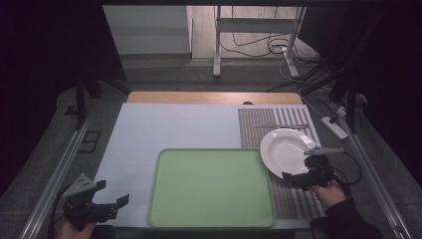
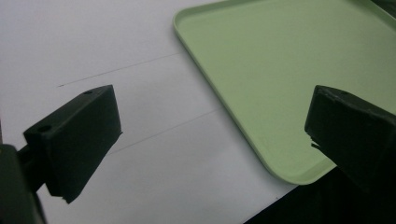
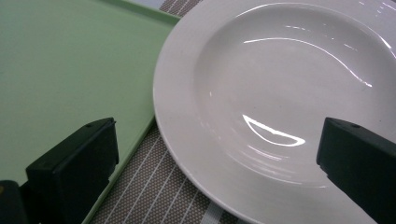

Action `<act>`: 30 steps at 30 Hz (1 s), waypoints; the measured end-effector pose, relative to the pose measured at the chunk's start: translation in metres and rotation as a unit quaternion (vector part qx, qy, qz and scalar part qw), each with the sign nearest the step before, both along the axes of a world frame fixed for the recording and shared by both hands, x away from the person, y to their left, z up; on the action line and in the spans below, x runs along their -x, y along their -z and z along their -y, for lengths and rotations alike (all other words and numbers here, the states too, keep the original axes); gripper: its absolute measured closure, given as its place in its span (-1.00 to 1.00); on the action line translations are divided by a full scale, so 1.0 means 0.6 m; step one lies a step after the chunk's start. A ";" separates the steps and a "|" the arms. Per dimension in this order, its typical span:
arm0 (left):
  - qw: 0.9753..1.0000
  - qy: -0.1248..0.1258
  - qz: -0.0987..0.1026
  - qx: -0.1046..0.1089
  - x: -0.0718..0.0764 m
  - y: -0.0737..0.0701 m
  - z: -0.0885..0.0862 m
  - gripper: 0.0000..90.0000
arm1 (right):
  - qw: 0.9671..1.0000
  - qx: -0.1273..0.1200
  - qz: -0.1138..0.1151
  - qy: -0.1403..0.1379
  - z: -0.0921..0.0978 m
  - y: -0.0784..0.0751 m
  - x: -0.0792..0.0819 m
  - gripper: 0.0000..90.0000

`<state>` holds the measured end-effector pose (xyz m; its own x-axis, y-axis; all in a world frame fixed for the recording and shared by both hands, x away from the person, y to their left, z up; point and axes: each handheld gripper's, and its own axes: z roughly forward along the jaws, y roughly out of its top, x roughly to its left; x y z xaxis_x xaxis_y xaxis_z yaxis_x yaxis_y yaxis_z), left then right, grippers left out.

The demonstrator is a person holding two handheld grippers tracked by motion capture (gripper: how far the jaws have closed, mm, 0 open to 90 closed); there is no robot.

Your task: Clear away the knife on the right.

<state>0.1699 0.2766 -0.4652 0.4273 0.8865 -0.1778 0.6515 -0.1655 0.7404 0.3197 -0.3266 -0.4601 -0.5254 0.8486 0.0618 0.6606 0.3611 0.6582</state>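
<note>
Nearest to the camera in the high view is the left claw (image 1: 112, 193), held by a hand (image 1: 74, 230) at the near left corner of the counter (image 1: 174, 124). Its jaws stand wide apart and hold nothing. In the left gripper view they frame the white surface of the counter and the near left corner of the green tray (image 2: 289, 70), which lies just beside this claw but does not touch it.

On the other side, the right claw (image 1: 294, 178) is held by a hand (image 1: 328, 191) with a dark sleeve (image 1: 348, 221), near the near right corner of the counter. Its jaws are also apart, with nothing between them. In the right gripper view they stand in front of the near rim of the white plate (image 3: 280, 93); I cannot tell if one jaw touches the rim.

The white plate (image 1: 287, 151) lies on a striped placemat (image 1: 278, 119) at the right side of the counter. Its left rim reaches the right edge of the green tray (image 1: 211, 186), and in the right gripper view it seems to hang a little over the tray's raised edge (image 3: 70, 70). The tray lies at the near edge of the counter, in the middle, and it carries nothing. A thin grey object (image 1: 281, 125), too small to identify, lies on the placemat behind the plate.

Beyond the far edge of the counter the grey floor (image 1: 199, 74) shows, with the legs of a metal stand (image 1: 217, 45) and some loose cables (image 1: 268, 47).
</note>
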 end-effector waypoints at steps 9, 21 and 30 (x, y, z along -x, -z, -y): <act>1.000 -0.001 0.000 0.000 0.000 0.000 0.000 -0.93 | 1.000 0.013 -0.006 0.015 -0.006 0.004 -0.037 -1.00; 1.000 0.000 -0.001 0.000 0.000 0.000 0.000 -0.93 | 0.999 0.016 -0.020 0.028 -0.009 0.011 -0.087 -1.00; 1.000 0.000 -0.001 0.000 -0.001 0.000 0.000 -0.93 | 0.999 0.036 -0.015 0.034 -0.013 0.019 -0.123 -1.00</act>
<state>0.1702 0.2767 -0.4653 0.4267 0.8865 -0.1792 0.6532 -0.1650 0.7390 0.3934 -0.3189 -0.4716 -0.4661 0.8846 0.0149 0.7038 0.3605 0.6121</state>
